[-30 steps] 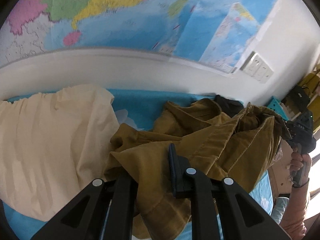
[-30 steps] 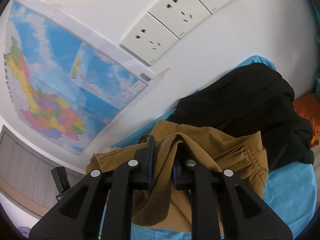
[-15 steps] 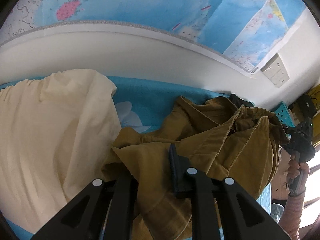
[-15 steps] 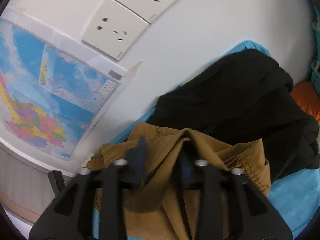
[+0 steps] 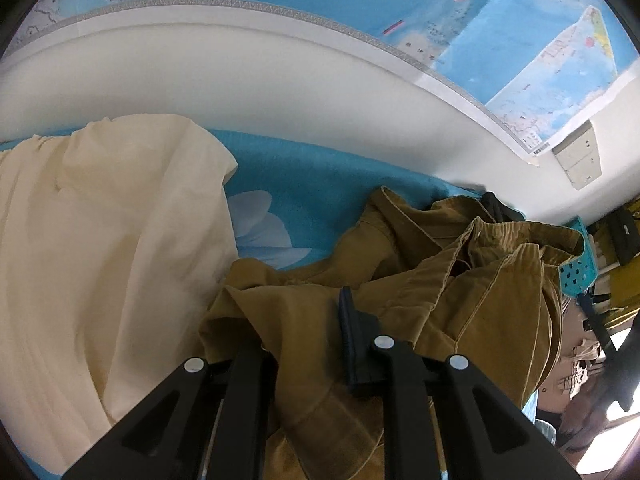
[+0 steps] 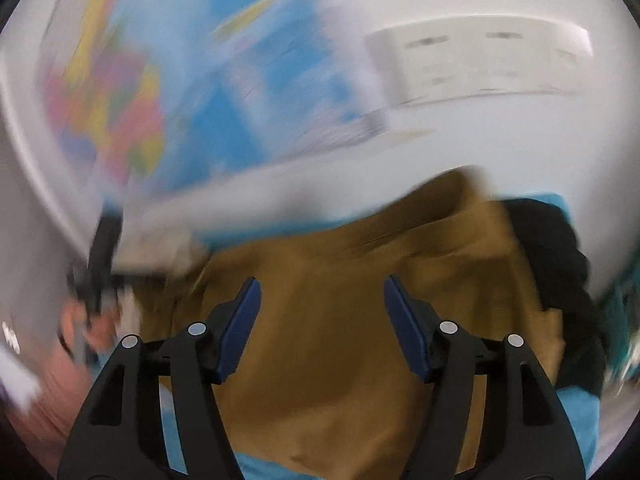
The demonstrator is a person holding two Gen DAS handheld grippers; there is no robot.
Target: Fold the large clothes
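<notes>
Change: I have let go with the right gripper point(image 6: 320, 328); its jaws are opening, with no cloth between them now.
Left gripper point(image 5: 304, 336): jaws narrow, still clamped on the brown garment point(image 5: 460, 300).
Garment: crumpled on the blue bed sheet point(image 5: 320, 184), beside the cream cloth point(image 5: 100, 240).
Meaning: I judge that the right side needs a fresh grasp before the fold.

The left gripper point(image 5: 308, 344) is clamped on a fold of the mustard corduroy garment point(image 5: 460, 292), which lies crumpled on the blue bedsheet point(image 5: 320, 184) beside a cream cloth point(image 5: 100, 232).
</notes>
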